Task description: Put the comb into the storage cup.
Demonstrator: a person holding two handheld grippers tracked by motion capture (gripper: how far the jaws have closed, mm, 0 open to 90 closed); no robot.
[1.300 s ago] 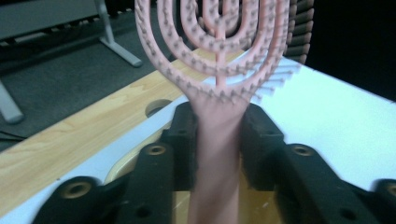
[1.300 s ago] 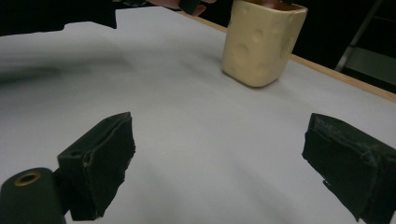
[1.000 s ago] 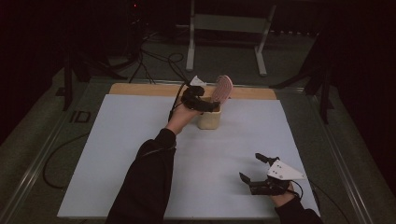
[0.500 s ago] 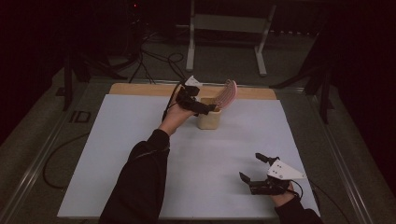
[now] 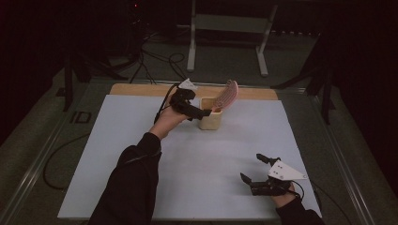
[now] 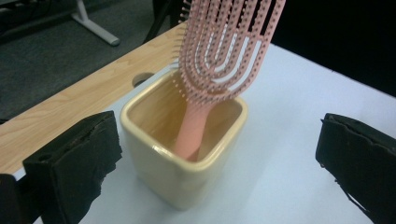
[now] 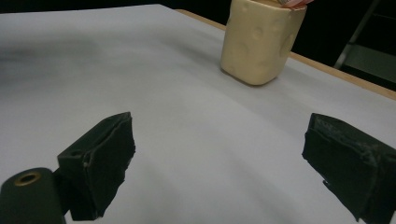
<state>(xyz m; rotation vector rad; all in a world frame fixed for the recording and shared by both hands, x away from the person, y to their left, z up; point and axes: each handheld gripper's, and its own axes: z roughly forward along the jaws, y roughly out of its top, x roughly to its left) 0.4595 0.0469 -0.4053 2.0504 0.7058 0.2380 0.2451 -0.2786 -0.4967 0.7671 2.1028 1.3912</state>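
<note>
A pink vented hairbrush (image 5: 227,93) stands handle-down in a cream square cup (image 5: 210,119) at the back of the white mat and leans to the right. My left gripper (image 5: 202,111) hovers just left of the cup. Its jaws have just been opening and stand wide with nothing pressed between them. In the left gripper view the cup (image 6: 182,158) and the brush (image 6: 219,51) sit beyond the open left gripper (image 6: 217,158). My right gripper (image 5: 250,166) rests open at the front right, and in its own view the right gripper (image 7: 224,158) faces the distant cup (image 7: 259,42).
The white mat (image 5: 141,164) covers a wooden table whose bare strip (image 5: 141,89) shows along the back edge. A metal stand (image 5: 227,28) and cables (image 5: 155,51) lie on the dark floor behind the table.
The left gripper has let go of the brush and drawn back to the left, away from the cup. The brush stays in the cup. The right gripper has not moved.
</note>
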